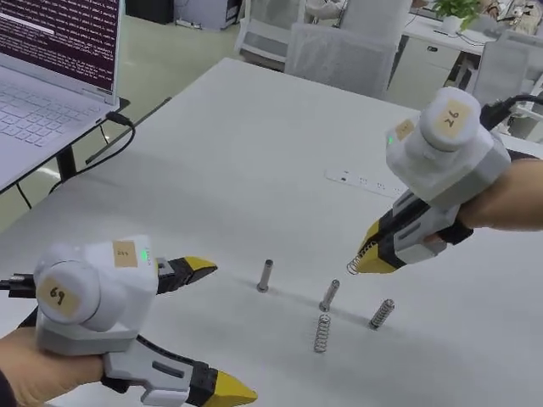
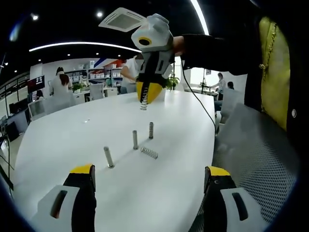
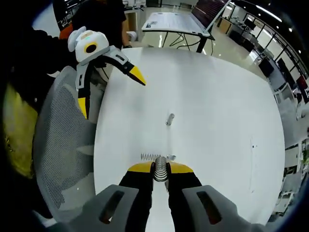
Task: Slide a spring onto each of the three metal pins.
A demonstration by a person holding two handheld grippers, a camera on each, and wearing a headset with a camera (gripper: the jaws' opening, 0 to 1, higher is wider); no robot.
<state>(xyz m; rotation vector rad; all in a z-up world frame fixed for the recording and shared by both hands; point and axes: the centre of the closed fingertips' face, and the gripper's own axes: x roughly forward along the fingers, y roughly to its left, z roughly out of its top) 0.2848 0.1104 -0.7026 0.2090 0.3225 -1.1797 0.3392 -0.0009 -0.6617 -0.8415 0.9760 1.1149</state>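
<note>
Three short metal pins stand in a row on the white table. The left pin and the middle pin are bare. A spring sits over the right one, leaning. Another spring lies loose in front of the middle pin. My right gripper hovers just above and behind the middle pin, shut on a third spring whose coil sticks out past the yellow tips. My left gripper is at the near left, wide open, nothing between its fingers.
A laptop stands at the far left with a black cable running off the table edge. A white power strip lies behind the pins. A mesh chair stands by the near edge. People sit at desks in the background.
</note>
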